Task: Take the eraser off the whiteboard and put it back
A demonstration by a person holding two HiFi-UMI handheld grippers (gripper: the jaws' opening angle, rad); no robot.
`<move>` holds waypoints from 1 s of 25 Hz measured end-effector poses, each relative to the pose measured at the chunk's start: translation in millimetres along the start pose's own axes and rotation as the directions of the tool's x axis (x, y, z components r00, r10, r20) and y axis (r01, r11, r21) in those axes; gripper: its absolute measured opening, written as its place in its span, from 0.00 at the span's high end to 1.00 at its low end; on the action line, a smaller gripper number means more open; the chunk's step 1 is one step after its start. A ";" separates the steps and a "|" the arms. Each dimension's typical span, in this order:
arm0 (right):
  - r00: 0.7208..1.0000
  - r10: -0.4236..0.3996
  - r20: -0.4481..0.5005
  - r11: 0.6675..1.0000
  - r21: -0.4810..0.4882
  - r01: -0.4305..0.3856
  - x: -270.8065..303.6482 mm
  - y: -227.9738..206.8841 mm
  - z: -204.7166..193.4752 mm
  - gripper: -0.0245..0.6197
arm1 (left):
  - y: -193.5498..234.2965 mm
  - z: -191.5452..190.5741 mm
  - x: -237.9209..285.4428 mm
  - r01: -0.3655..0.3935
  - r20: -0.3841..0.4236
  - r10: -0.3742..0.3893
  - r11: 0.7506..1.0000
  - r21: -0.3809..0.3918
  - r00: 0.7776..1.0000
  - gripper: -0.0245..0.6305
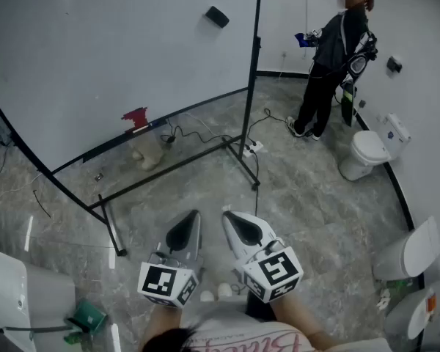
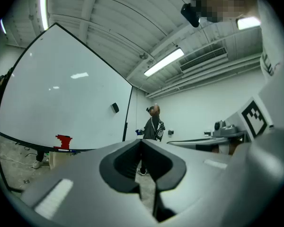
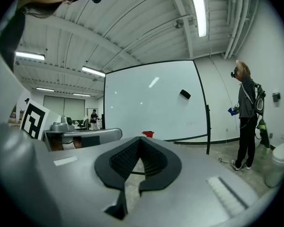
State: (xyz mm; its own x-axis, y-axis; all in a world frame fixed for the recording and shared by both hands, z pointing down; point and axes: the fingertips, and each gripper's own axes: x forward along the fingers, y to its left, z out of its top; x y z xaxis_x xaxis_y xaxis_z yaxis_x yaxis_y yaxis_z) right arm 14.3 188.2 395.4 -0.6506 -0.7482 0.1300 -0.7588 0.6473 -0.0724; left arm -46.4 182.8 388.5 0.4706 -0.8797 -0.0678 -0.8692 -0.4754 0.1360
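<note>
Eraser (image 1: 217,16) sits tilted high on the whiteboard (image 1: 95,64), near its right post, at about 12 o'clock from me and well apart from both my tools. My left fingers (image 1: 193,217) and right fingers (image 1: 227,215) are side by side, low in the head view, tips toward the board. That view does not show how they stand. The left gripper view does: the left fingers (image 2: 140,143) are closed tip to tip with nothing between them. The right gripper view shows the same for the right fingers (image 3: 138,143), closed and empty.

A red thing (image 1: 136,117) rests on the board's lower rail at 11 o'clock. A person (image 1: 330,57) stands by the wall at 1 o'clock, and a toilet (image 1: 367,152) is at 2 o'clock. Only the head view shows the cables (image 1: 198,134) on the floor under the board. Only the gripper views show the ceiling lights (image 2: 164,62), and only the right one a second person (image 3: 93,118), far off at 10 o'clock.
</note>
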 end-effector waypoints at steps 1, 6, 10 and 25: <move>1.000 -0.002 0.000 1.000 0.001 0.002 -0.1 0.6 0.3 0.96 | 0.8 0.7 -0.5 0.000 -0.001 0.000 1.000 -0.001 1.000 0.96; 1.000 -0.006 0.007 1.000 0.002 0.006 0.7 0.2 3.3 0.96 | 3.8 2.9 -1.4 0.003 0.000 -0.003 1.000 0.003 1.000 0.96; 1.000 -0.007 0.011 1.000 -0.009 0.007 3.9 -2.1 4.5 0.96 | 6.0 3.7 1.3 0.007 0.003 -0.007 1.000 0.006 1.000 0.96; 0.999 0.014 0.039 0.999 -0.047 -0.012 15.7 -24.7 14.3 0.96 | 16.8 13.8 27.4 -0.038 0.047 0.037 0.999 0.030 0.998 0.96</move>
State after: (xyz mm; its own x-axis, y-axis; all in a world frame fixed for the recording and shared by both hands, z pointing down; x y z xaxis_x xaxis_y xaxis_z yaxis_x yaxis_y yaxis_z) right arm 22.4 158.4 385.0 -0.6616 -0.7444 0.0900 -0.7488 0.6622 -0.0275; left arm -50.2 150.6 375.2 0.4307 -0.8959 -0.1088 -0.8907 -0.4414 0.1089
